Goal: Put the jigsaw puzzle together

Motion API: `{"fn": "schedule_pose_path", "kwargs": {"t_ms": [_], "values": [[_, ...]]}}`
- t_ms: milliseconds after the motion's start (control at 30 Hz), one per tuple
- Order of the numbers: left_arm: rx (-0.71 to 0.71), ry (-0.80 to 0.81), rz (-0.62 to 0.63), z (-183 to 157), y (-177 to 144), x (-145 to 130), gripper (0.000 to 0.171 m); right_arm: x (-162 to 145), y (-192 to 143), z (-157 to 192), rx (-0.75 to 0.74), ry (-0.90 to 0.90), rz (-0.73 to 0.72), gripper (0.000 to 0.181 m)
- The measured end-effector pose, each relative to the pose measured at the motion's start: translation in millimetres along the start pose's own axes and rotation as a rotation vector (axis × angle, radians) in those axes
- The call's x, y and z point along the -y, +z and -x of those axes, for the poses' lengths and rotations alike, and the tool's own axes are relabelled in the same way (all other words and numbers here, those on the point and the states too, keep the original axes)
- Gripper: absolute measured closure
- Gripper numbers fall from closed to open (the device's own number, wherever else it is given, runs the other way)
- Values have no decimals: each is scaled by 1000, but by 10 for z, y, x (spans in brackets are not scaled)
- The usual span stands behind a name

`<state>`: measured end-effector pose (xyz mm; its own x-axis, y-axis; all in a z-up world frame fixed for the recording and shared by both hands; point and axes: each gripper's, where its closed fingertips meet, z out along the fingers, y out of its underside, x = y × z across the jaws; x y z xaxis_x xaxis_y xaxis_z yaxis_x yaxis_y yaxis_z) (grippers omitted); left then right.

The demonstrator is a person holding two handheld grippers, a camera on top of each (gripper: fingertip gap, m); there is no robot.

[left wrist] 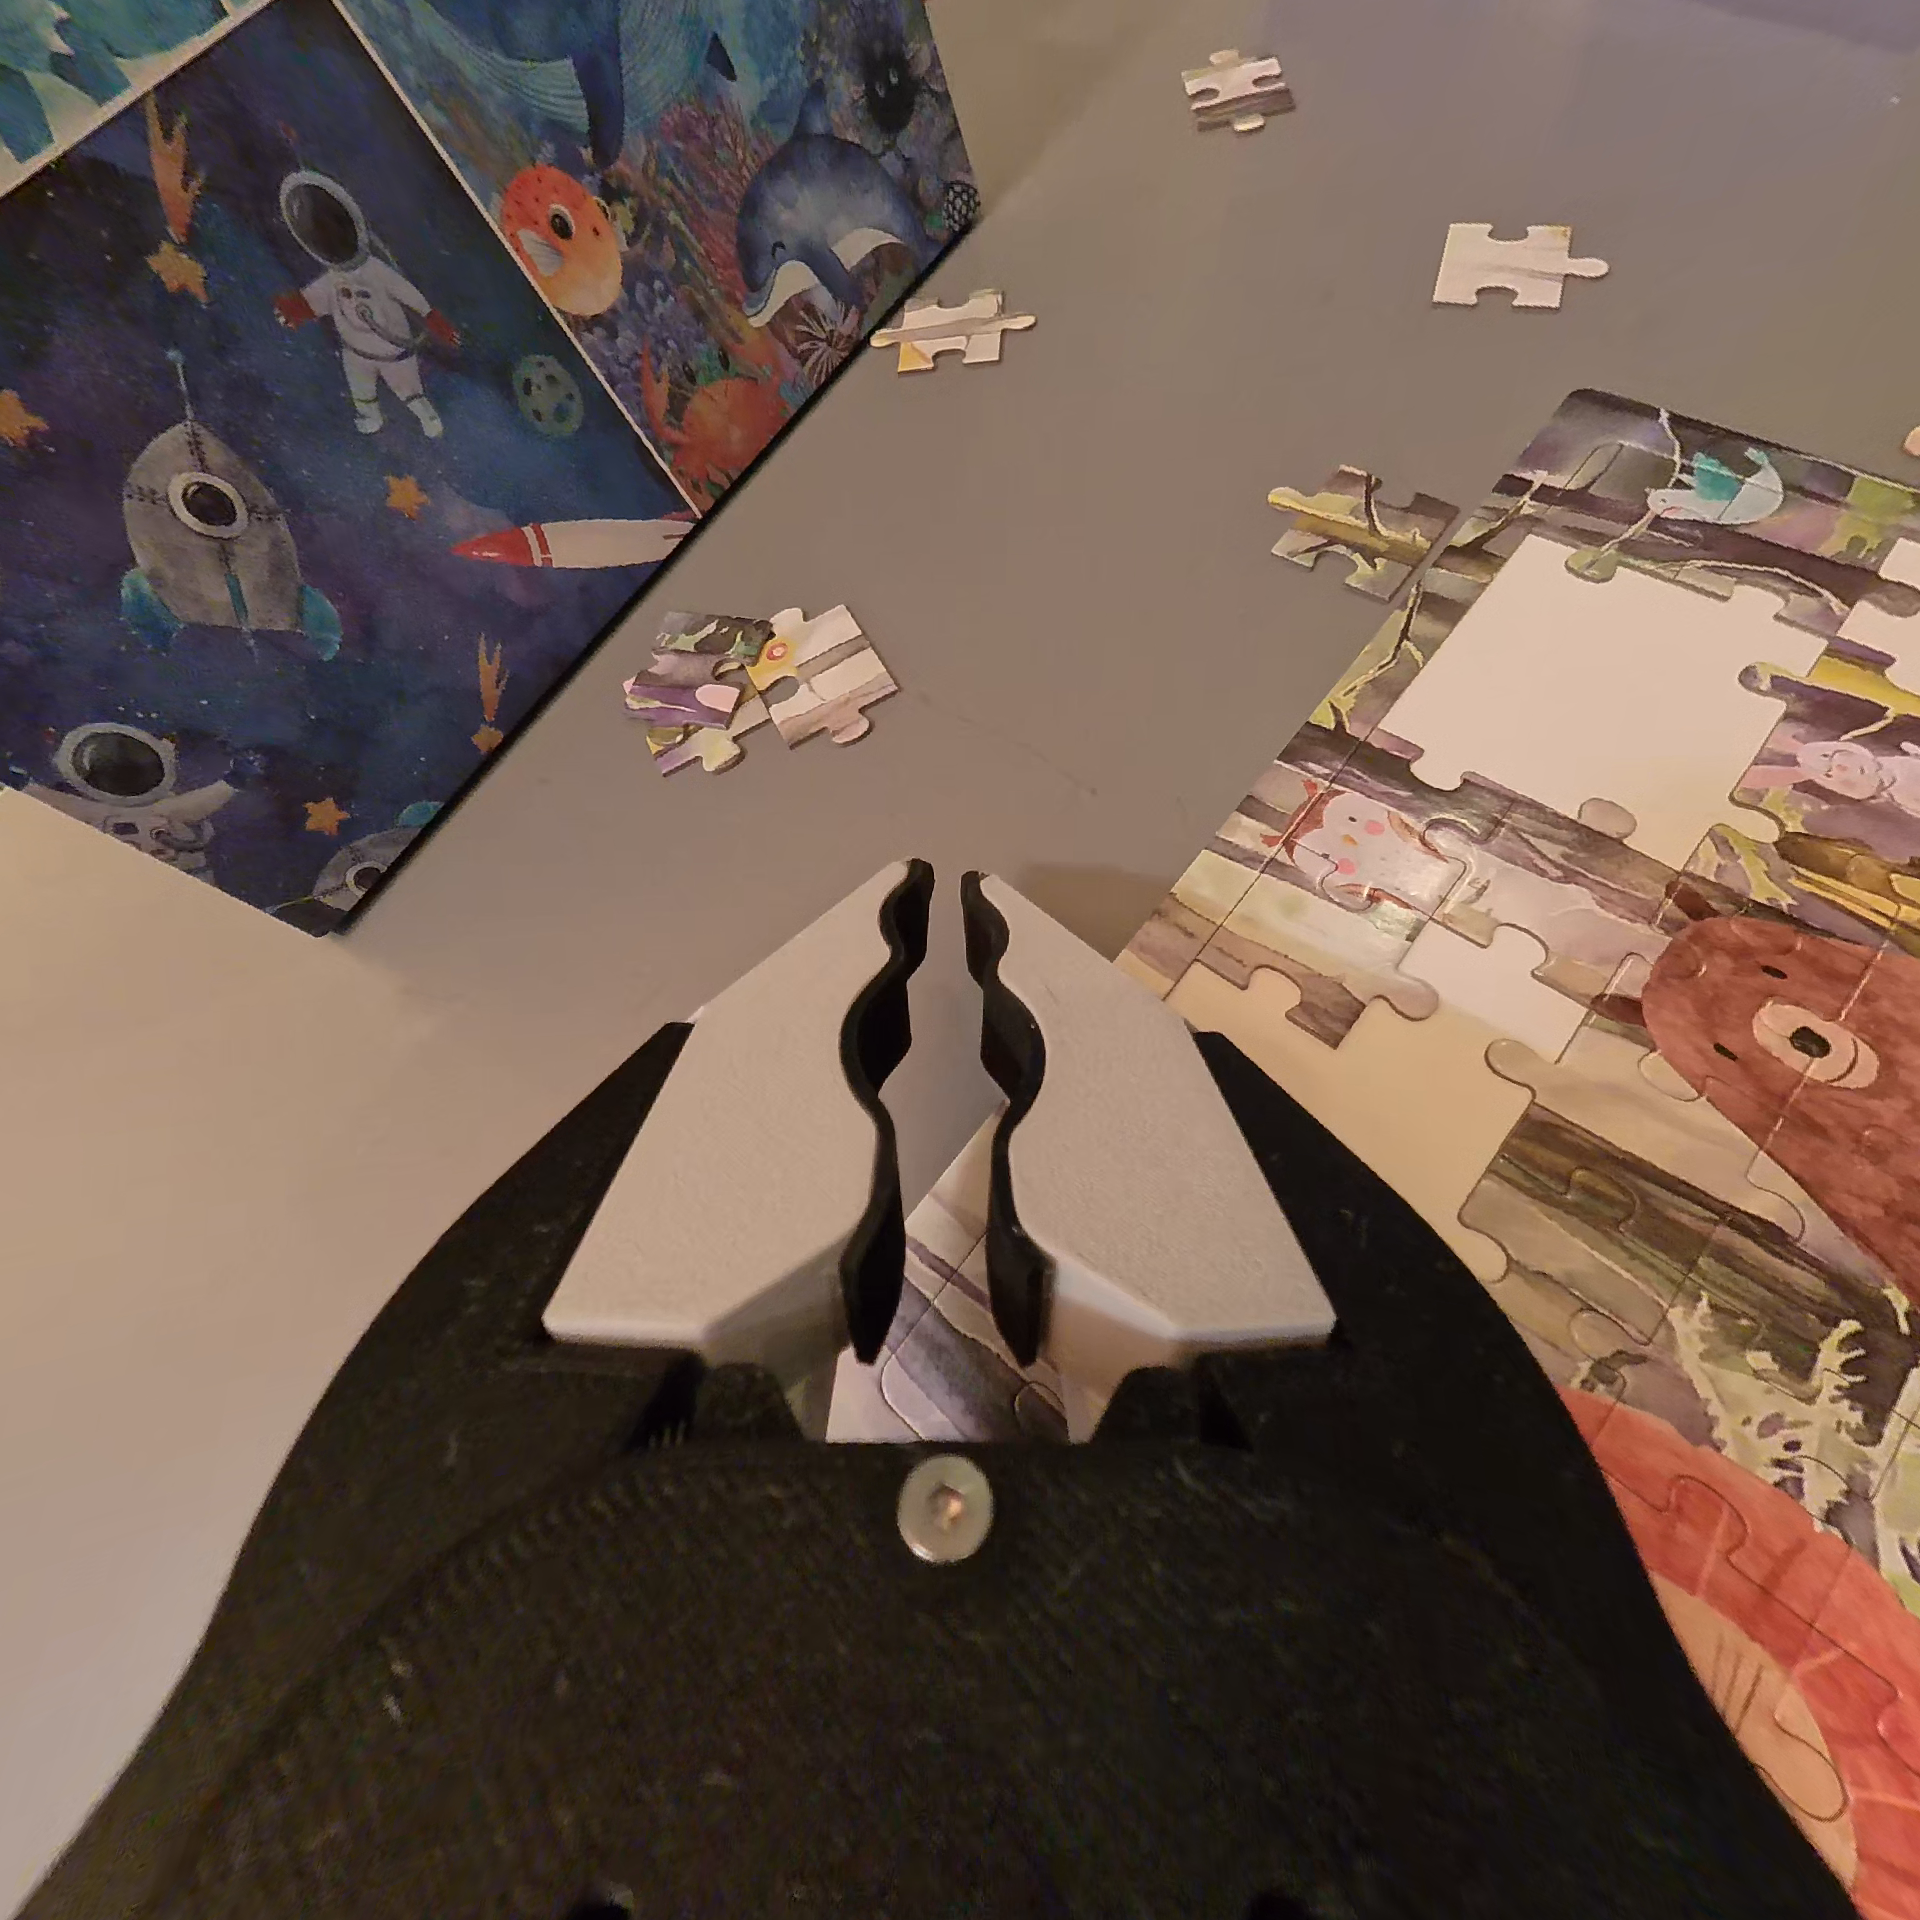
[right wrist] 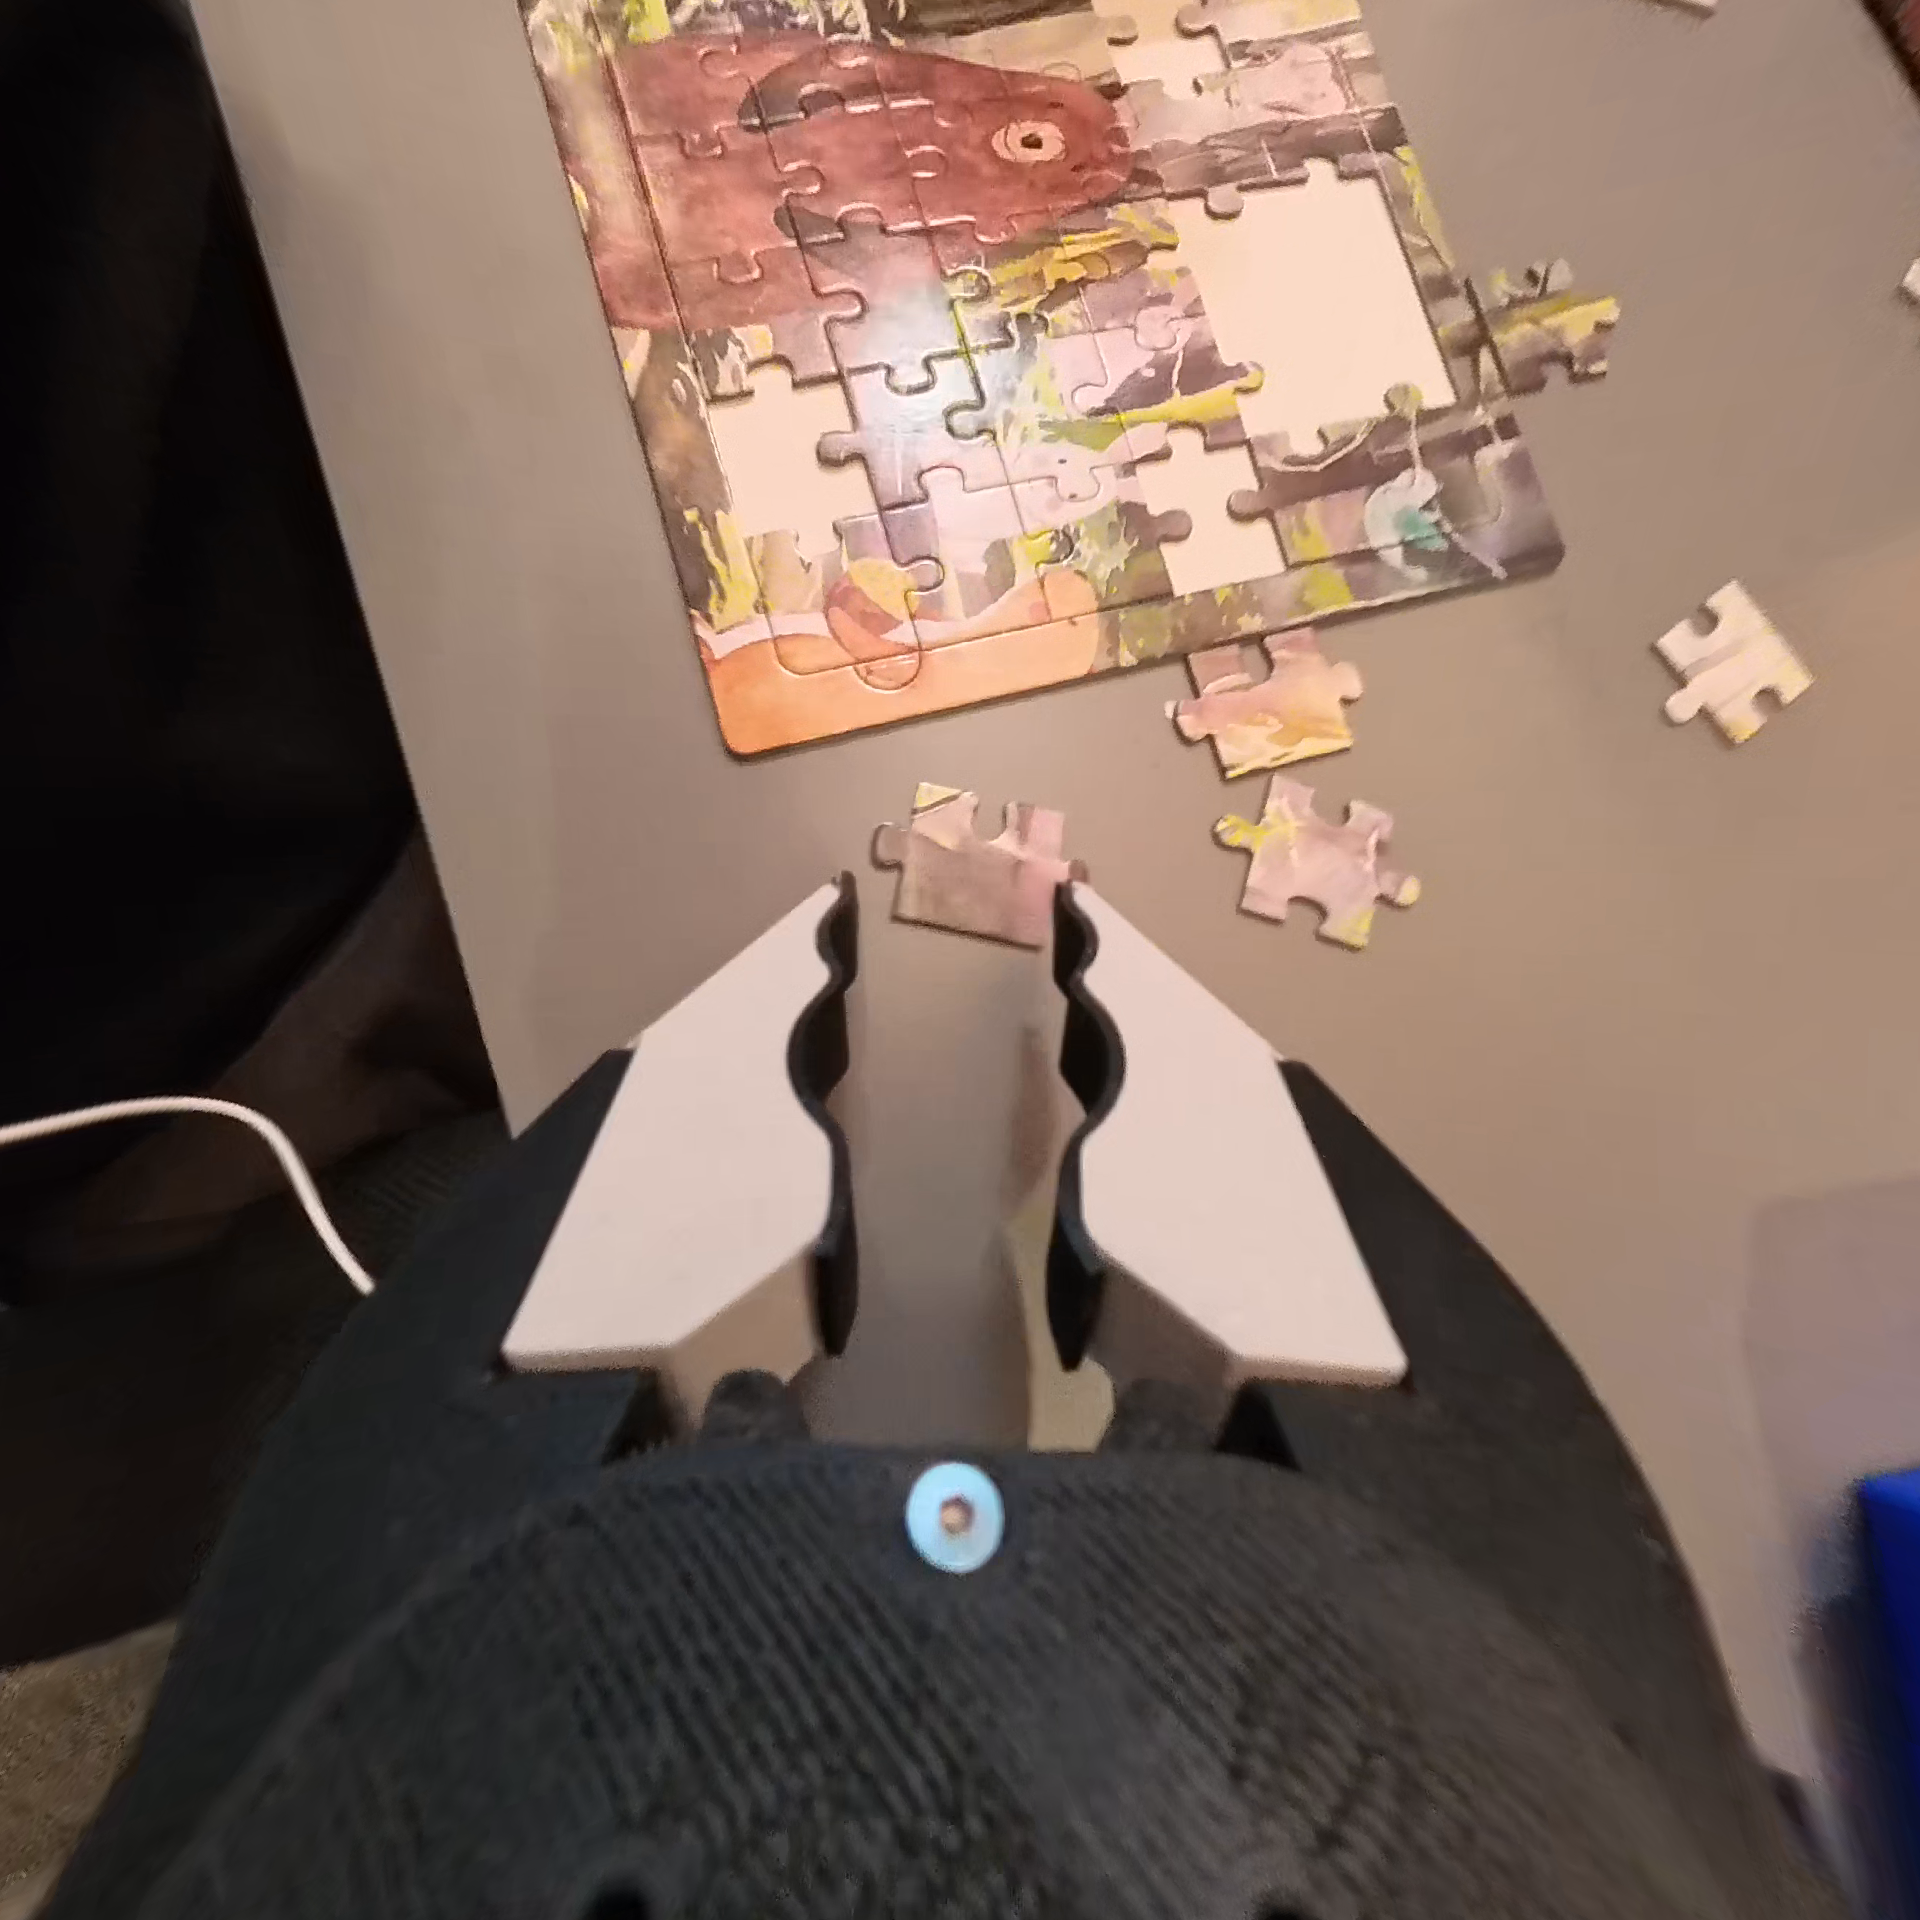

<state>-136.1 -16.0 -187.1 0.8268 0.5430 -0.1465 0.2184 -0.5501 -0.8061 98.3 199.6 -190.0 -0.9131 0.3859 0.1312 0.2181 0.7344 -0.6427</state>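
The partly built jigsaw board (left wrist: 1621, 644) lies on the grey table at the right in the left wrist view, with several blank gaps. My left gripper (left wrist: 940, 878) is shut with a thin slit between its tips and holds nothing; it hangs over the board's near corner. Loose pieces lie ahead: a small cluster (left wrist: 758, 686) and a piece (left wrist: 1361, 530) touching the board's edge. In the right wrist view the board (right wrist: 1320, 301) lies ahead. My right gripper (right wrist: 954, 899) is open and empty, with a loose piece (right wrist: 977, 873) just beyond its tips.
A picture box with space and sea scenes (left wrist: 312, 416) stands at the left. More loose pieces (left wrist: 1512, 268) (right wrist: 1314, 862) (right wrist: 1730, 660) lie around the board. The table's left edge (right wrist: 447, 831) runs close to my right gripper, with a white cable (right wrist: 260, 1132) beyond it. A blue object (right wrist: 1886, 1600) sits at the right. The grippers' ends are close to 30 cm from one another. The blue object (right wrist: 1886, 1600) lies some 25 cm from my right tips, 45 cm from my left tips.
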Motion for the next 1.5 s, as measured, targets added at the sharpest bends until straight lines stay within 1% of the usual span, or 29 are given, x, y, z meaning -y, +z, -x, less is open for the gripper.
{"fn": "schedule_pose_path", "kwargs": {"t_ms": [67, 133, 233, 333, 433, 567, 633, 700, 800, 900, 1000, 1133, 1167, 1200, 1500], "values": [[0, 1, 0, -2, 1, -1, 167, 34, 30, -50, 7, -62, 58, 139], [1, 4, -2, -3, -1, 2, 167, 21, 100, -67, 58, -74, 101, 138], [1, 2, -11, -2, -12, 12, 168, 5, 204, -66, 147, -30, 82, 136], [-8, -6, -15, -2, -15, 16, 168, -50, 230, -37, 203, 31, 69, 133], [-13, -6, -22, -10, -19, 28, 168, -124, 124, 97, 242, 98, 91, 137], [-17, 0, -38, -30, -27, 58, 168, -167, -9, 470, 306, 154, 107, 140], [-26, 1, -37, -54, -19, 63, 167, -154, -11, 486, 239, 132, 86, 141], [-24, 10, -34, -66, -13, 62, 167, -105, 1, 418, 153, 102, 40, 139], [-17, 12, -37, -61, -18, 65, 168, -61, 61, 385, 107, 64, 8, 134], [-17, -10, -47, -39, -34, 71, 168, -63, 141, 389, 118, 11, 25, 135], [-21, -27, -56, -25, -44, 81, 167, 3, 183, 393, 154, -18, 5, 141], [-22, -29, -56, -24, -45, 81, 167, 8, 212, 419, 191, -20, 35, 147], [-23, -26, -54, -27, -43, 78, 167, 4, 209, 422, 191, -18, 44, 153], [-24, -23, -51, -33, -39, 75, 167, -3, 204, 423, 191, -12, 53, 162], [-24, -4, -41, -52, -28, 65, 167, 6, 204, 421, 147, -17, 65, 163]]}}
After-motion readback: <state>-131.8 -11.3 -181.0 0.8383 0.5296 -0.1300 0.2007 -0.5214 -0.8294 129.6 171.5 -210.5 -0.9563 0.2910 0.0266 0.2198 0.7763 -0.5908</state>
